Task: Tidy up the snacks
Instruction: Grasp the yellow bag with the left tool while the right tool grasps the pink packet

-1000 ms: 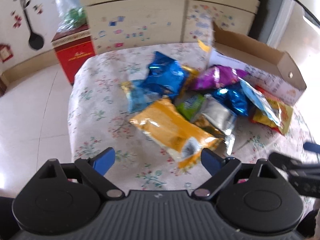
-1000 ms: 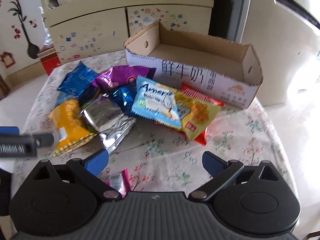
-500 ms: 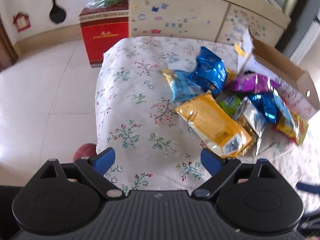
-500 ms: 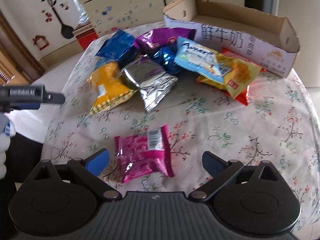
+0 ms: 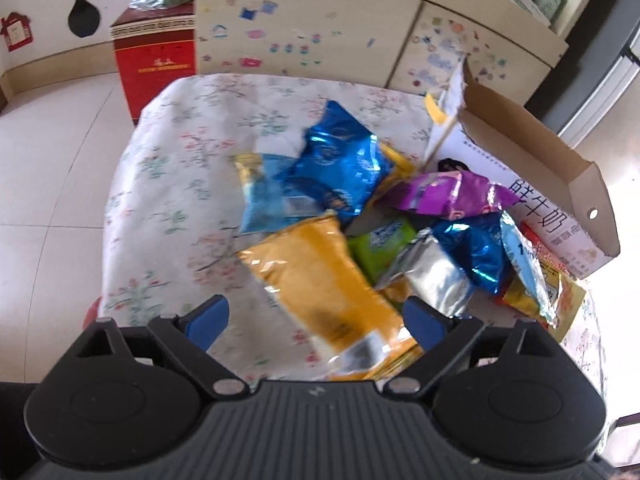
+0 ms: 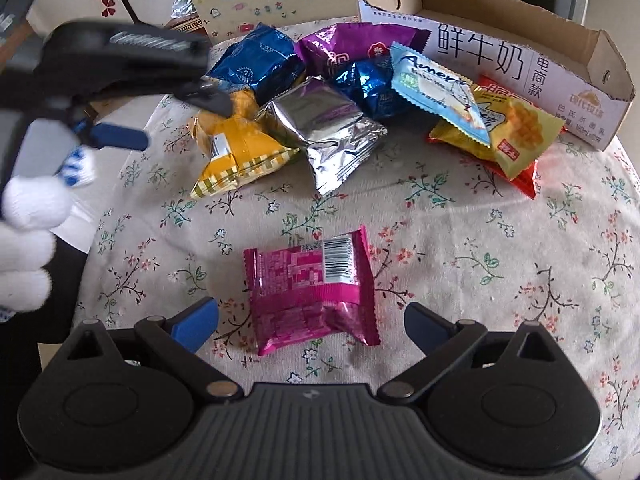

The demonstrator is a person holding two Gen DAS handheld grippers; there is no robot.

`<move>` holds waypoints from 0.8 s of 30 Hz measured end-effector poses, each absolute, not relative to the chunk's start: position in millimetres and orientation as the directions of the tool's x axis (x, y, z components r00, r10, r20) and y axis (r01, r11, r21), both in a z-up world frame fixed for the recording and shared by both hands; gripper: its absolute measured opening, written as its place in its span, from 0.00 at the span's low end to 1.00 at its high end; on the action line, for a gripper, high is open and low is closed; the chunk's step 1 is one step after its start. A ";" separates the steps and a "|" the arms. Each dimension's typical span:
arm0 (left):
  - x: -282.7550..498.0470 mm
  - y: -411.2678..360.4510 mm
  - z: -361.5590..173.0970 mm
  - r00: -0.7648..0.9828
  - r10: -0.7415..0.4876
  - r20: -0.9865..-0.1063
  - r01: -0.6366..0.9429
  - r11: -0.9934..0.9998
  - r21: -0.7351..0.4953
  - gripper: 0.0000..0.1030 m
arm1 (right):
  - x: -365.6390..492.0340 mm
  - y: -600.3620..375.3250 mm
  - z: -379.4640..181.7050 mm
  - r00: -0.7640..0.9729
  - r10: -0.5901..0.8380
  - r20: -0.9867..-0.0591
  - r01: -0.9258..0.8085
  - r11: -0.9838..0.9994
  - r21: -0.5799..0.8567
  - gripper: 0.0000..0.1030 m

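A pile of snack packets lies on the floral tablecloth (image 6: 460, 240) in front of an open cardboard box (image 6: 520, 36). My left gripper (image 5: 316, 320) is open, its jaws on either side of a yellow packet (image 5: 320, 284), which also shows in the right wrist view (image 6: 236, 148). Behind it lie a blue packet (image 5: 340, 160), a purple one (image 5: 452, 196) and a silver one (image 5: 432, 276). My right gripper (image 6: 312, 324) is open, just over a pink packet (image 6: 312, 292) that lies alone near the table's front. The left gripper (image 6: 132, 68) appears at the left of the right wrist view.
A cream cabinet (image 5: 312, 28) with stickers stands behind the table, a red box (image 5: 156, 60) on the floor to its left. The cardboard box (image 5: 540, 176) sits at the table's far right. More packets, light blue (image 6: 436, 92) and yellow-red (image 6: 516, 136), lie by the box.
My left gripper has moved in over the yellow packet, which now sits between its jaws. My right gripper has drawn back and down, and the pink packet now lies between its fingers.
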State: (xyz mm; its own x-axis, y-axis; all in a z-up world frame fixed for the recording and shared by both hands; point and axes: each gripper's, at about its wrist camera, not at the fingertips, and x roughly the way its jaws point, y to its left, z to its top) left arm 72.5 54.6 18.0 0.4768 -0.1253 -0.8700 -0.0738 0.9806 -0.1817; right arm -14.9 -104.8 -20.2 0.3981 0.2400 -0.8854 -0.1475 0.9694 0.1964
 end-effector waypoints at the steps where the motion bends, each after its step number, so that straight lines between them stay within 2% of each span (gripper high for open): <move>1: 75.7 50.0 16.2 0.475 -0.115 -0.872 -0.079 0.982 -0.173 0.91 | -13.9 -103.2 -21.0 0.400 0.239 -0.885 -0.150 0.969 0.194 0.99; 10: 87.9 28.0 -7.3 0.454 -0.026 -0.890 -0.066 0.996 -0.063 0.91 | -7.1 -85.2 -36.3 0.369 0.183 -0.911 -0.175 0.977 0.125 0.98; 13: 87.2 36.4 -16.4 0.423 -0.009 -0.906 -0.090 0.995 -0.052 0.91 | -7.2 -80.5 -38.9 0.378 0.176 -0.909 -0.194 0.975 0.108 0.93; 14: 86.5 40.1 -18.8 0.415 0.001 -0.910 -0.101 0.994 -0.045 0.89 | -7.5 -79.5 -38.6 0.386 0.169 -0.907 -0.196 0.976 0.098 0.88; 16: 84.8 46.6 -22.3 0.406 0.015 -0.914 -0.119 0.992 -0.036 0.83 | -7.5 -78.8 -38.2 0.403 0.162 -0.901 -0.197 0.976 0.087 0.79; 17: 84.2 49.4 -23.8 0.401 0.014 -0.916 -0.120 0.992 -0.038 0.77 | -7.2 -79.6 -37.8 0.410 0.162 -0.897 -0.194 0.977 0.088 0.74; 21: 81.3 48.6 -23.5 0.414 0.019 -0.910 -0.092 0.995 -0.021 0.70 | -6.9 -86.1 -36.0 0.417 0.187 -0.889 -0.168 0.978 0.127 0.67; 24: 81.5 44.9 -23.9 0.423 0.024 -0.906 -0.080 0.997 -0.011 0.70 | -6.8 -90.1 -32.7 0.417 0.195 -0.888 -0.160 0.977 0.139 0.66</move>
